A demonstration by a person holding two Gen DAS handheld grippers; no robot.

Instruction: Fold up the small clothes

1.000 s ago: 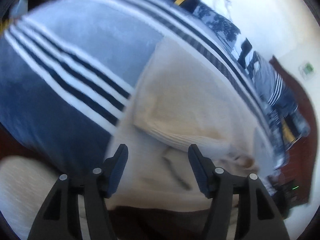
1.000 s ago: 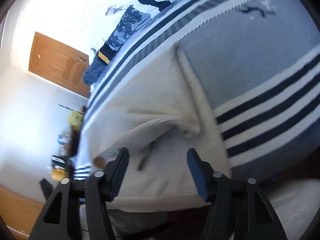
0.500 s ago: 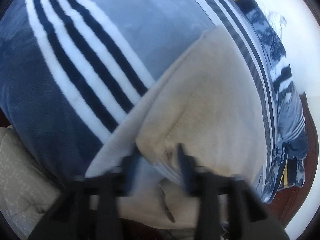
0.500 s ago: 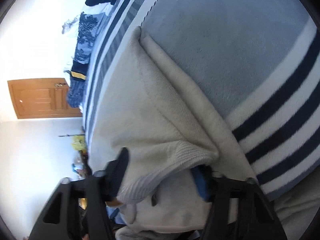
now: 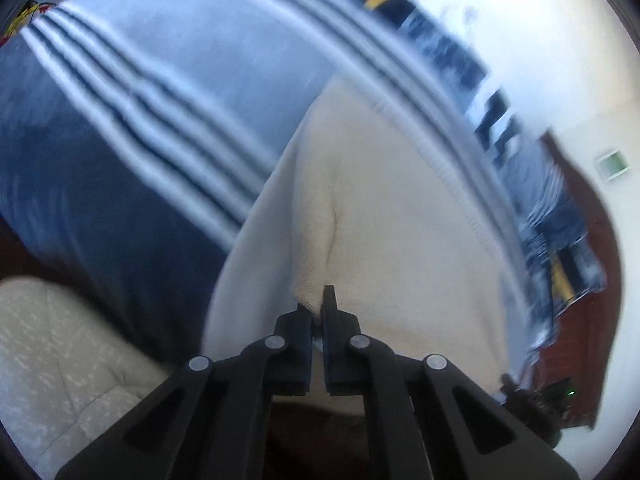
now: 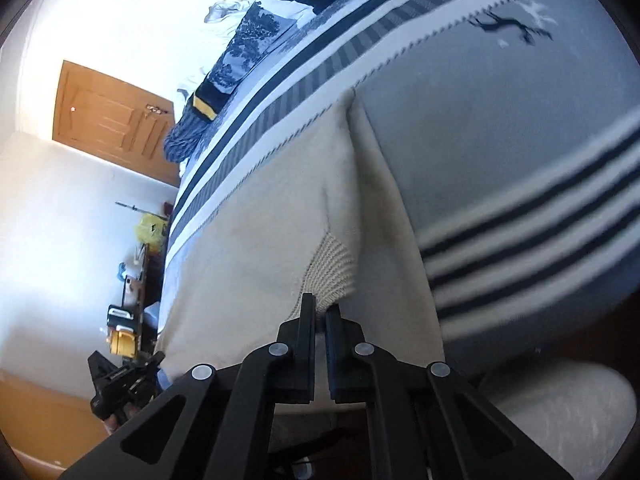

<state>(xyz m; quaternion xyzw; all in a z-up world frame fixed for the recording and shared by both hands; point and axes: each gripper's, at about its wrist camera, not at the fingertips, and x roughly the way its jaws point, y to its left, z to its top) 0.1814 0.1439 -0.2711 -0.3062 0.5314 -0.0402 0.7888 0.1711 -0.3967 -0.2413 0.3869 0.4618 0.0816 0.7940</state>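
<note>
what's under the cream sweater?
The blue striped blanket shows around the cream sweater. Under the sweater itself, anything is covered. Both grippers pinch its near corners.

The left gripper (image 5: 318, 312) enters its own view from 6 o'clock and points toward 12 o'clock, angled downward. Its two black fingers (image 5: 329, 304) are pressed together with only a thin slit between them, pinching a fold of the cream sweater (image 5: 400, 220) at the tips. The right gripper (image 6: 320, 314) comes in the same way, from 6 o'clock toward 12 o'clock, also tilted downward. Its fingers (image 6: 307, 312) are likewise closed, clamped on the ribbed cuff (image 6: 330, 276) of that sweater. Both linkage arms fan out toward 5 and 7 o'clock.
</note>
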